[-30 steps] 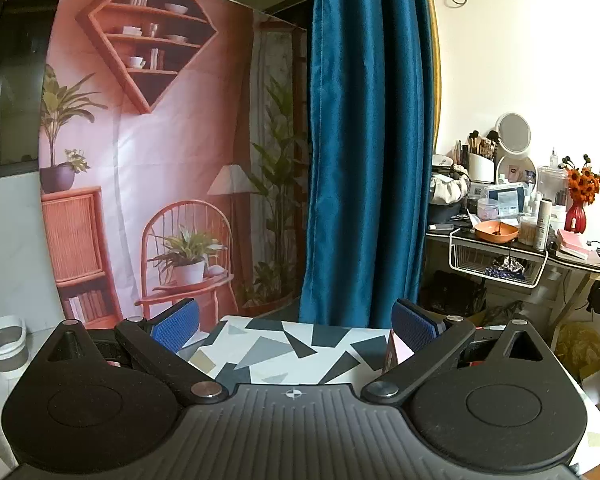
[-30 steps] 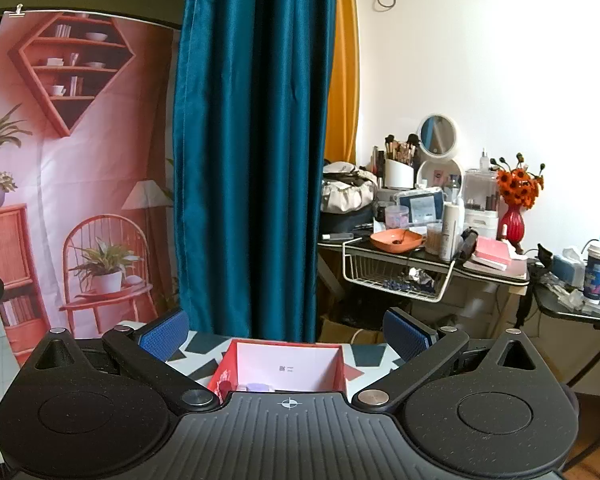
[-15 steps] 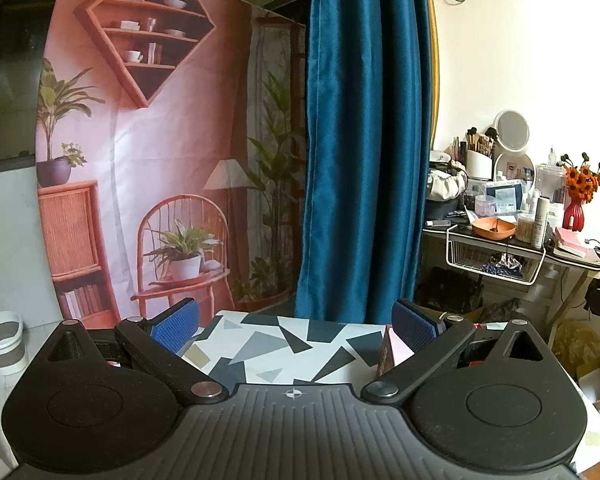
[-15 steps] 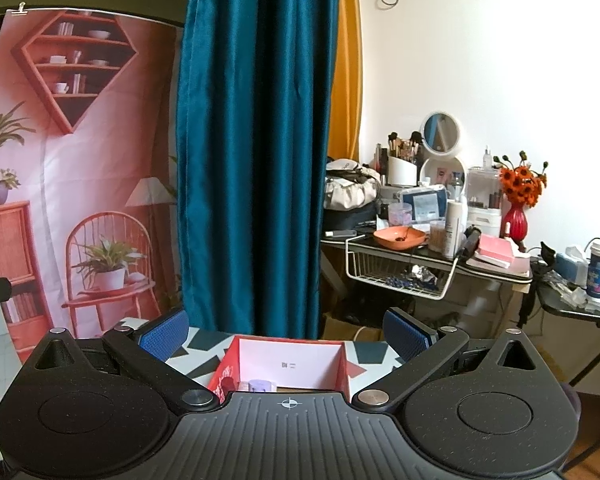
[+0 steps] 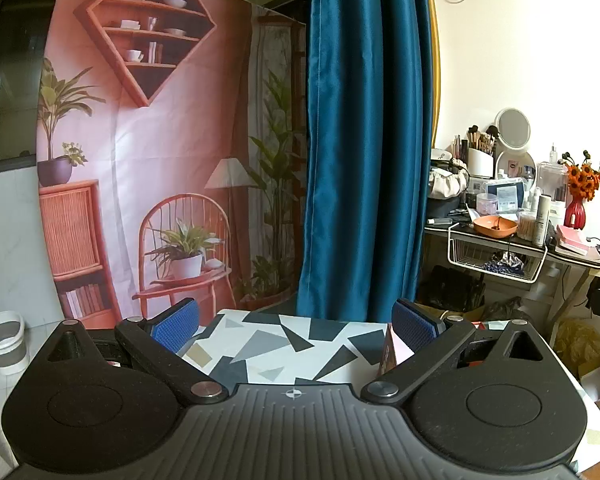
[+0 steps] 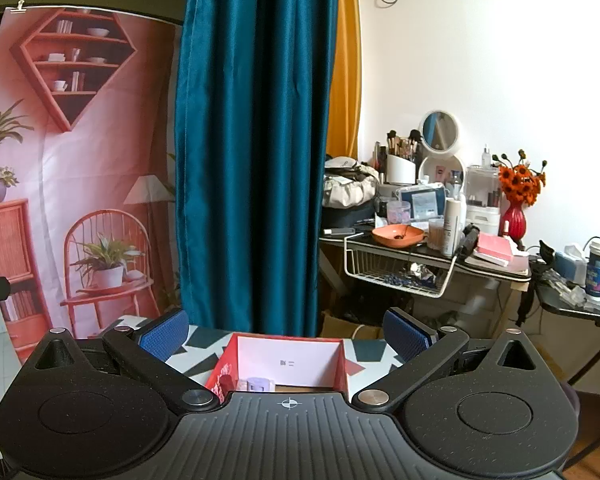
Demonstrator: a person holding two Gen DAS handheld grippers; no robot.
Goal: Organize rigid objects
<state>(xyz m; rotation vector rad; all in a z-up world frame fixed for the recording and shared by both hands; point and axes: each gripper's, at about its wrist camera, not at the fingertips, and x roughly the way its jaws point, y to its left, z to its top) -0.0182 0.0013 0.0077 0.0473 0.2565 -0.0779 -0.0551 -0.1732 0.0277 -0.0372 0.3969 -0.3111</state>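
layout, both wrist views

box (image 6: 284,364) sits on the bench (image 5: 284,344), between the right tool's (image 6: 286,334) spread fingers; small containers (image 6: 256,384) lie in its near left corner. in the left view the box edge (image 5: 388,354) lies at the right. curtain (image 6: 252,140) hangs behind the bench, backdrop (image 5: 148,160) to its left, cluttered side table (image 6: 440,252) to its right.

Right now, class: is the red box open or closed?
Open: the red box shows its white inside, with a lilac item in it.
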